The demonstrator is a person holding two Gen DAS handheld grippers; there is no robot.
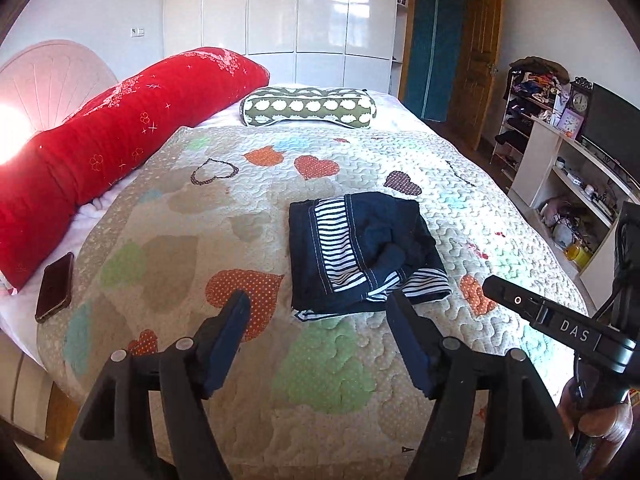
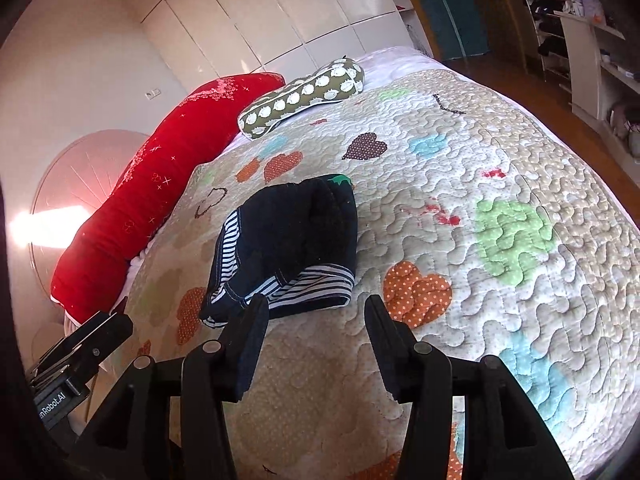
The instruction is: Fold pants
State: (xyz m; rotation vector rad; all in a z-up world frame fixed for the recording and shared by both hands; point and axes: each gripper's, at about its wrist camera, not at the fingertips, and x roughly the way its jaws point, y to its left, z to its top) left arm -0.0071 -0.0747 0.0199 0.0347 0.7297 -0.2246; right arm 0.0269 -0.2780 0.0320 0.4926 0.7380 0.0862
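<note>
- Two grippers are hovering over the quilt, both empty.
- Left gripper (image 1: 318, 306): jaws are standing wide apart, nothing between them; its right finger tip is sitting at the near edge of the pants, contact uncertain.
- Right gripper (image 2: 316, 308): jaws are likewise spread, nothing held; its left finger tip is overlapping the near hem of the pants in view, contact not resolvable.
- In the left wrist view, the right gripper is showing at the right edge, body marked "DAS".
- Pants (image 1: 360, 248): lying folded into a compact dark navy bundle on the quilt (image 1: 340, 360), striped lining showing along the folds and near edge; just ahead of both grippers.
- Quilt is covering the bed, patterned with hearts in orange, green, blue.
- Phone (image 1: 55, 287) is lying near the left edge of the bed, well apart from the pants.
- Red bolster (image 1: 100, 152) is running along the left side; green pillow (image 1: 308, 107) is sitting at the far end.
</note>
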